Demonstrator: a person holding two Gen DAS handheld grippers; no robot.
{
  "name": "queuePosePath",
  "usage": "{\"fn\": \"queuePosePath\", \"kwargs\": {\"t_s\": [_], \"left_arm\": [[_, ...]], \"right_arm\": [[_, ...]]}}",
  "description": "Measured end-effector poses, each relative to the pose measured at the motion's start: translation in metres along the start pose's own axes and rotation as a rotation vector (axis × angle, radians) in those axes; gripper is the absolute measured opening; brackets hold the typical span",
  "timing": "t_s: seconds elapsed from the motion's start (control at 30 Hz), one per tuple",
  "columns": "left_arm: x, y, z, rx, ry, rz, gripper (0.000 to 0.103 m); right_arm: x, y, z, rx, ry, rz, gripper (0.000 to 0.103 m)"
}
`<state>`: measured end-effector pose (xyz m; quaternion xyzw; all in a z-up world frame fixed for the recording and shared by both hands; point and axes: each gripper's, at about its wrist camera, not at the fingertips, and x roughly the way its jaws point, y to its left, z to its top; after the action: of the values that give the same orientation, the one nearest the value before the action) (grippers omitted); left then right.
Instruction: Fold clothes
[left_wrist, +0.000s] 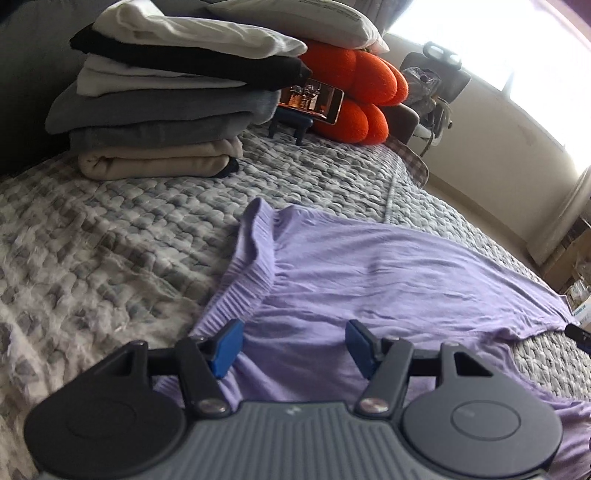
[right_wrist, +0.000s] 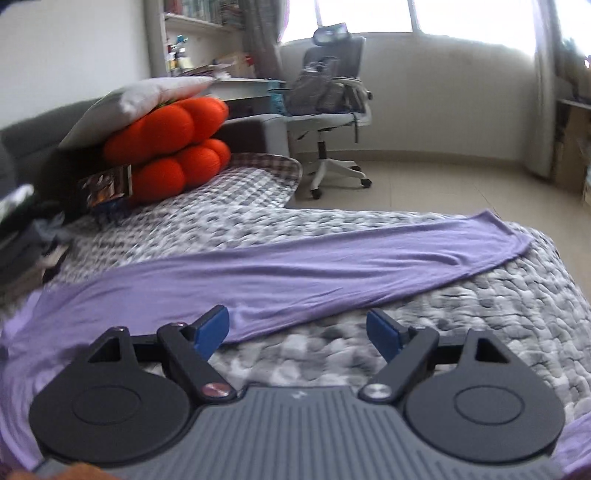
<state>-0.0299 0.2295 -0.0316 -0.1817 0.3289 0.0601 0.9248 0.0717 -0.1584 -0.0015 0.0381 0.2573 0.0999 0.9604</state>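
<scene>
Your left claw (left_wrist: 293, 345) hangs released over the purple top (left_wrist: 369, 266); the right claw (right_wrist: 297, 332), also released, should pinch the sleeve (right_wrist: 332, 266) at twelve o'clock.

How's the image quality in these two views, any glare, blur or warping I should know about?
Left wrist view: the window is blown out white, the stack of folded clothes is fairly sharp, and fisheye bends the bed. Right wrist view: windows are overexposed too, motion blur smears the left edge around the orange cushion, and the purple garment stays readable.
</scene>
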Motion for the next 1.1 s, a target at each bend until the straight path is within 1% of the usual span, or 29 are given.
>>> {"fn": "queuePosePath", "kwargs": {"t_s": [0.1, 0.2, 0.3, 0.4, 0.47, 0.63, 0.77, 0.9, 0.97, 1.03, 1.1], "left_arm": [[0.000, 0.004, 0.000, -0.007, -0.002, -0.007, 0.063], [-0.001, 0.005, 0.002, -0.009, -0.007, -0.004, 0.062], [-0.006, 0.007, 0.006, -0.004, -0.023, 0.041, 0.063], [-0.012, 0.009, 0.009, 0.011, -0.030, 0.064, 0.063], [-0.014, 0.011, 0.010, 0.029, -0.027, 0.098, 0.063], [-0.012, 0.025, 0.011, 0.027, -0.003, 0.152, 0.063], [-0.013, 0.030, 0.009, 0.037, 0.004, 0.153, 0.063], [-0.021, 0.031, 0.011, 0.023, -0.013, 0.150, 0.063], [-0.026, 0.028, 0.012, 0.030, -0.024, 0.151, 0.063], [-0.032, 0.024, 0.013, 0.036, -0.038, 0.151, 0.063], [-0.037, 0.021, 0.015, 0.040, -0.056, 0.157, 0.063]], "right_arm": [[-0.005, -0.002, -0.007, 0.003, -0.014, 0.002, 0.085], [-0.010, -0.008, -0.014, 0.017, -0.006, -0.011, 0.085], [-0.016, -0.014, -0.020, 0.027, -0.001, -0.021, 0.085], [-0.022, -0.018, -0.024, 0.036, -0.003, -0.022, 0.085], [-0.025, -0.018, -0.025, 0.042, -0.003, -0.015, 0.085], [-0.029, -0.019, -0.032, 0.049, -0.016, -0.009, 0.085], [-0.031, -0.027, -0.038, 0.091, -0.020, 0.002, 0.087], [-0.040, -0.032, -0.040, 0.100, -0.063, 0.001, 0.088], [-0.045, -0.034, -0.041, 0.105, -0.082, 0.007, 0.093], [-0.047, -0.035, -0.043, 0.108, -0.093, 0.011, 0.096], [-0.048, -0.036, -0.045, 0.106, -0.097, 0.011, 0.097]]}}
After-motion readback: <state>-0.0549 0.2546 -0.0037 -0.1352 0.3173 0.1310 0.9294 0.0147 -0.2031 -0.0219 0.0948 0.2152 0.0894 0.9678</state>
